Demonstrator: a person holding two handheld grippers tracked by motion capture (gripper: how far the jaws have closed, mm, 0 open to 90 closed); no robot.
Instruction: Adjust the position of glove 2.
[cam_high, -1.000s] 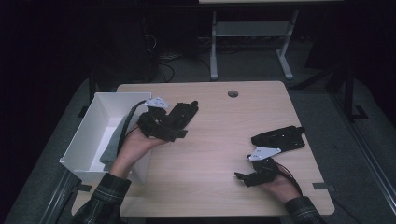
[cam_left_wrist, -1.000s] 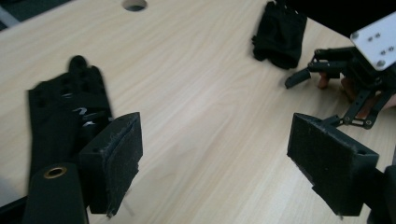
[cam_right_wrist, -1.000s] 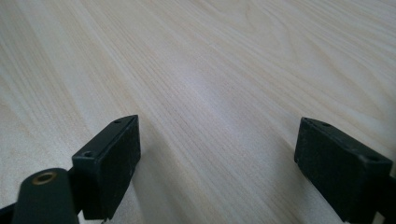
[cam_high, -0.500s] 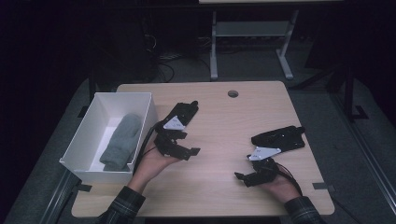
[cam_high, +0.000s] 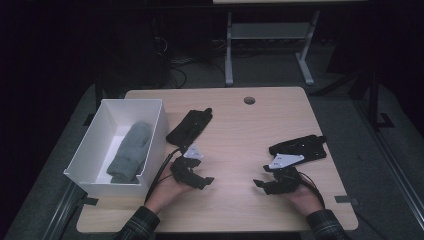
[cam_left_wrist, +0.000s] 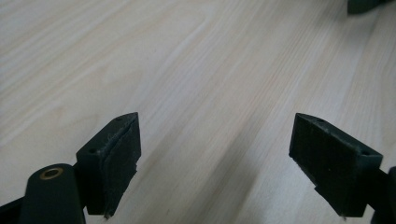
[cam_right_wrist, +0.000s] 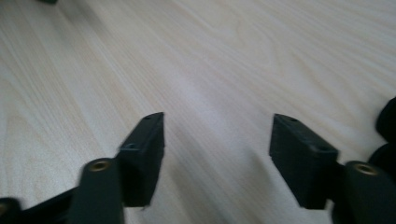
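I have just pulled my left gripper (cam_high: 200, 172) out of the white box (cam_high: 159, 131) and brought it down to the table (cam_high: 235, 130), where it now rests low beside the box's near right corner with its jaws spread wide and nothing between them; the left gripper view has bare wood grain under both pads. The grey rolled cloth (cam_high: 131, 151) that this gripper hung over a second ago now lies alone inside the box, along the floor of it, close to the right wall, so I judge the drop is done and the cloth is where it belongs. My right gripper (cam_high: 272, 182) sits near the front right of the table and has hardly shifted, but its jaws have just been closing partway; they are released all the same, with a clear gap and only tabletop between them in the right gripper view. Two black pouch-like things lie on the table: one (cam_high: 190, 126) just right of the box and beyond my left hand, the other (cam_high: 298, 148) just beyond my right gripper, almost touching its grey plate. If one of them goes into the box next, the left one is the nearer reach, though the box wall stands close beside it and the left gripper's cable trails along that wall. A round cable hole (cam_high: 249, 100) sits near the far edge, well clear.
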